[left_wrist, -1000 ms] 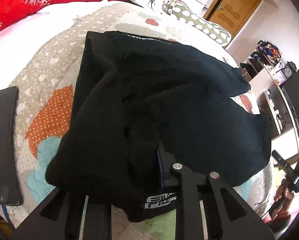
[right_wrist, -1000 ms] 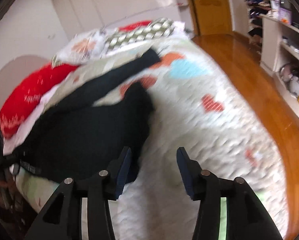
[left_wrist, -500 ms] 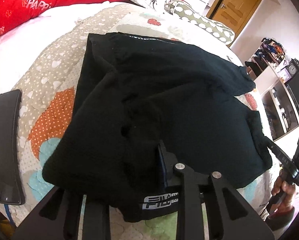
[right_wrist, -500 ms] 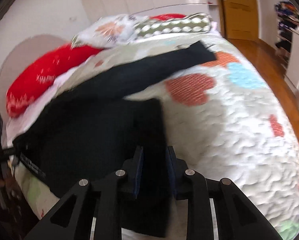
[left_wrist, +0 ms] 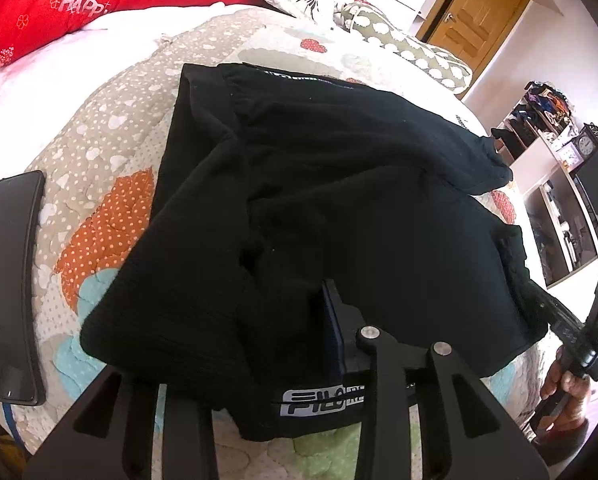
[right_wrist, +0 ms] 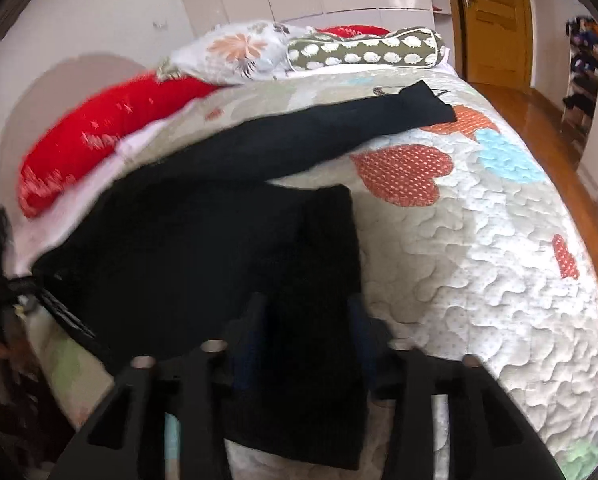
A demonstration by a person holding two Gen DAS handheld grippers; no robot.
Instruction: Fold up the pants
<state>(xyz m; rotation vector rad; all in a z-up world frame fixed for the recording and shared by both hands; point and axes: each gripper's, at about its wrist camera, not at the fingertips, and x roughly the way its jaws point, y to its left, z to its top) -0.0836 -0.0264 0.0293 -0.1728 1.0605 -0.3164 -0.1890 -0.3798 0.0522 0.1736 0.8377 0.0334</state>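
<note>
left gripper (left_wrist: 295,336): angled down at the near edge of the bed, waistband end of the black pants (left_wrist: 319,216) bunched between its fingers; jaws narrow and have just been easing apart, cloth in the gap, whether the pads press it i cannot tell.
right gripper (right_wrist: 307,320): angled down over a pant-leg cuff; jaws have just been closing, cloth fills the gap, pads against it on both sides.
pants: heaped across the quilt (right_wrist: 479,280), one leg stretched toward the pillows (right_wrist: 235,50).
edges: bare quilt to the right of the cuff, then wood floor (right_wrist: 547,128); a dark phone (left_wrist: 7,288) lies apart from the pants.
left view only: a hand (left_wrist: 567,384) gripping the right gripper's handle, a shelf with a clock (left_wrist: 587,144).
right view only: the full stretched leg, its cuff near an orange heart patch.
</note>
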